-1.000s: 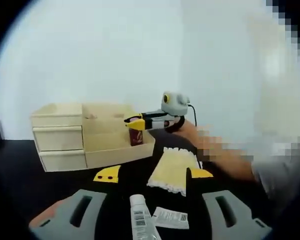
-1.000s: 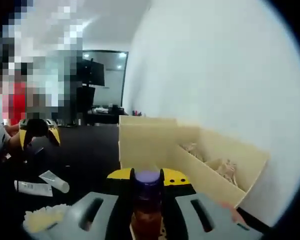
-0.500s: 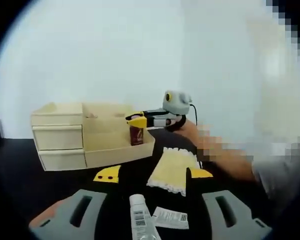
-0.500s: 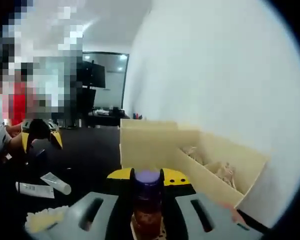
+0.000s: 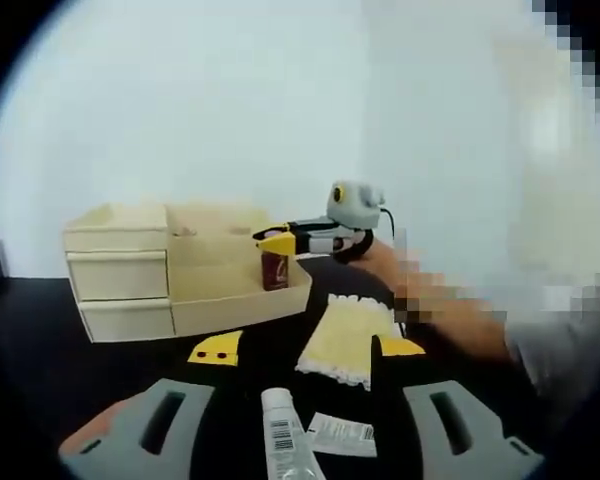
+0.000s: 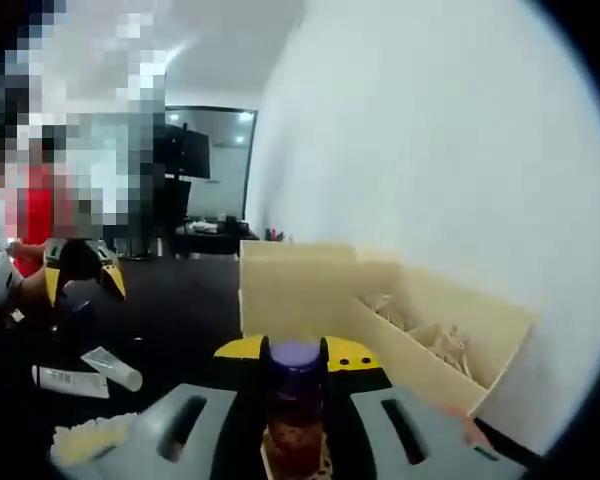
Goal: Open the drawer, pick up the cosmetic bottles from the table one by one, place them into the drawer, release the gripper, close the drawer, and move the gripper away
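A pale wooden drawer unit [image 5: 115,270] stands at the left with its bottom drawer [image 5: 242,300] pulled open. My right gripper [image 5: 277,240] is shut on a dark red cosmetic bottle [image 5: 274,270] whose base dips behind the drawer's front wall. In the right gripper view the purple-capped bottle [image 6: 296,400] sits clamped in my right gripper [image 6: 296,352], with the open drawer [image 6: 450,310] ahead. My left gripper [image 5: 308,348] is open low over the black table. A white tube [image 5: 285,445] and a white sachet [image 5: 340,435] lie between its jaws.
A yellow frilled cloth [image 5: 345,340] lies on the black table right of the drawer. A person's hand holds the right gripper. From the right gripper view the left gripper [image 6: 80,265], the tube [image 6: 110,366] and the cloth [image 6: 88,437] are at the left. A white wall stands behind.
The right gripper with the bottle has edged slightly to the right over the drawer. The left gripper and the items on the table have stayed put.
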`<state>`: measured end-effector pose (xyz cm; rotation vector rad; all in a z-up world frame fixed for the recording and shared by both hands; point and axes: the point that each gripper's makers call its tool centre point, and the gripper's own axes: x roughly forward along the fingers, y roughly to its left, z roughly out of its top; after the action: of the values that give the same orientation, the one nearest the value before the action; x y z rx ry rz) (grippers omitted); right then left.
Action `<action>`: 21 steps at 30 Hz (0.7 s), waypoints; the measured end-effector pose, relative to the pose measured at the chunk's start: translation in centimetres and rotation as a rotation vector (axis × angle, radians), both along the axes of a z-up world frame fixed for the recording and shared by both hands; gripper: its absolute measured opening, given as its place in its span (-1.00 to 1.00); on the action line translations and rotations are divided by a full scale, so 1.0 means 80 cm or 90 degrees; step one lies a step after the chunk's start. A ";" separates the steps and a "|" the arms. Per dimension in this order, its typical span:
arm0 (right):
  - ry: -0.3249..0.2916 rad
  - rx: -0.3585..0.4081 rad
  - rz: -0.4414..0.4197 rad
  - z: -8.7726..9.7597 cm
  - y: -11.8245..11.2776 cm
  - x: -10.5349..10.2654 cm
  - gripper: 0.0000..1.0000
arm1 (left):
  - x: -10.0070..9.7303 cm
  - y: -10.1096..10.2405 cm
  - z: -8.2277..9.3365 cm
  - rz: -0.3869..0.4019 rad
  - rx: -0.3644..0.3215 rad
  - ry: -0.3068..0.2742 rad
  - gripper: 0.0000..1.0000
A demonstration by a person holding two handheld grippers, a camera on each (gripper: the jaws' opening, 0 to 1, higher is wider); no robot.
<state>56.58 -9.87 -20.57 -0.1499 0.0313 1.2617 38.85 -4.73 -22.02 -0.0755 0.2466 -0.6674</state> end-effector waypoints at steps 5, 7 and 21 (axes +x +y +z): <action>-0.002 -0.014 -0.001 -0.005 0.001 0.002 -0.67 | 0.002 -0.002 -0.001 -0.002 0.003 -0.003 -0.13; -0.001 -0.012 -0.001 -0.004 0.000 0.002 -0.67 | 0.003 -0.001 -0.003 -0.001 0.004 -0.001 -0.13; -0.004 -0.009 0.001 -0.002 0.001 -0.002 -0.66 | 0.000 0.003 -0.004 0.002 0.008 -0.001 -0.14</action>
<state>56.46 -9.78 -20.73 -0.1667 0.0349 1.2622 38.84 -4.46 -22.31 -0.0638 0.2495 -0.6620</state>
